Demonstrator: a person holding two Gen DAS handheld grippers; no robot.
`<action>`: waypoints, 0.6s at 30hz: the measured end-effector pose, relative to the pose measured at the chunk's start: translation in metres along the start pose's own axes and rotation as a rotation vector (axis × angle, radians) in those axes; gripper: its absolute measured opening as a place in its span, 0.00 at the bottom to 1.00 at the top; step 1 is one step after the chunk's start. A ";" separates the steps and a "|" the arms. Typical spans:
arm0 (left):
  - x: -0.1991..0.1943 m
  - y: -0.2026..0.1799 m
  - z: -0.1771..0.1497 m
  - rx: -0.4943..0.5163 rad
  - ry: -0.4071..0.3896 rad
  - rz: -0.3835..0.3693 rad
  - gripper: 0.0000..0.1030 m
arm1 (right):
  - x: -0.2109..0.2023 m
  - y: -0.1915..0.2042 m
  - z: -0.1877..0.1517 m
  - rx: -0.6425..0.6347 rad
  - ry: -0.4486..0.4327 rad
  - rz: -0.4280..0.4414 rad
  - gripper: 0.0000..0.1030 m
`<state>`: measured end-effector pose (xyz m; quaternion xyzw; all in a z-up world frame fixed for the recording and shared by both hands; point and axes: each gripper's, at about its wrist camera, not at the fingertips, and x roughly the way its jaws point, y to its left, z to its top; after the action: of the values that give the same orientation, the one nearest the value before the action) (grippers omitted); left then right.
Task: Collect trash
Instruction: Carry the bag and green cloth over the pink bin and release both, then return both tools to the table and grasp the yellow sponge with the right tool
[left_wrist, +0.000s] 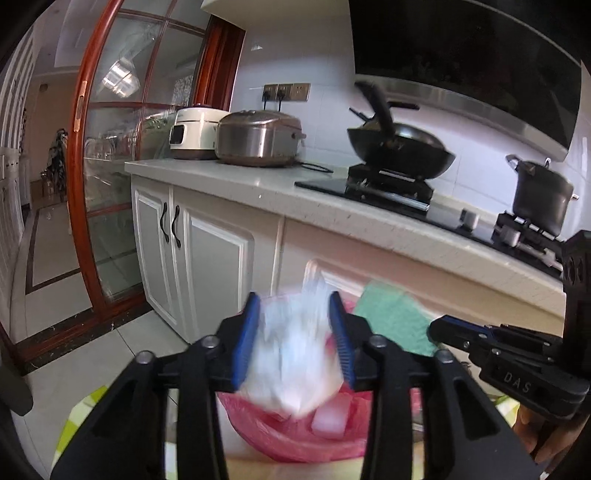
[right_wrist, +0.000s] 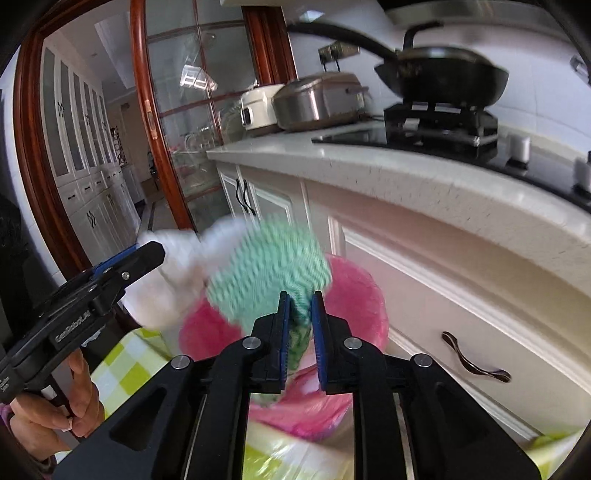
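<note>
- Left tongs (left_wrist: 293, 336), lower centre of the left wrist view: blue pads pinching a crumpled white wad (left_wrist: 295, 354), paper or thin plastic, blurred. The wad bulges between and below the pads.
- Right tongs (right_wrist: 300, 332), lower centre of the right wrist view: pads drawn close, nipping a corner of a green woven cloth (right_wrist: 269, 269); the rest of it stands up above the pads.
- Handling, as judged: both pieces are light, soft and crushable. No fragility. The wad could slip if held by a loose fold, so grip through its bulk. The cloth is limp, and an edge pinch suffices.
- Directly beneath both loads: a bin lined with a pink bag (right_wrist: 354, 291), mouth open, with something pale already inside (left_wrist: 330, 419). Both items hang over that opening.
- Lower left of both views: a green-and-white checked cloth (right_wrist: 125, 365) beside the bin.
- Behind the bin: white cabinet fronts and a drawer with a dark handle (right_wrist: 476, 363).
- Farther, upper half: table (left_wrist: 236, 181) carrying two rice cookers (left_wrist: 258, 138), wok (left_wrist: 402, 146) on hob, pot (left_wrist: 541, 195) at right.
- Farthest, upper left: a red-framed glass door (left_wrist: 110, 147).
</note>
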<state>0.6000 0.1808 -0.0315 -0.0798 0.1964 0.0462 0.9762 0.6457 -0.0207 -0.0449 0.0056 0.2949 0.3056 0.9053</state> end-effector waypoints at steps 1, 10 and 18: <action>0.002 0.002 -0.004 -0.004 0.001 0.001 0.48 | 0.005 -0.004 -0.001 0.003 0.002 -0.001 0.16; -0.027 0.017 -0.017 -0.034 0.008 0.072 0.71 | -0.032 -0.011 0.003 0.007 -0.002 -0.010 0.16; -0.169 -0.021 -0.015 0.064 -0.072 0.099 0.96 | -0.207 0.025 -0.002 -0.012 -0.149 0.001 0.65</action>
<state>0.4416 0.1477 0.0237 -0.0370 0.1665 0.0912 0.9811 0.4982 -0.1163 0.0681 0.0228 0.2248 0.3064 0.9247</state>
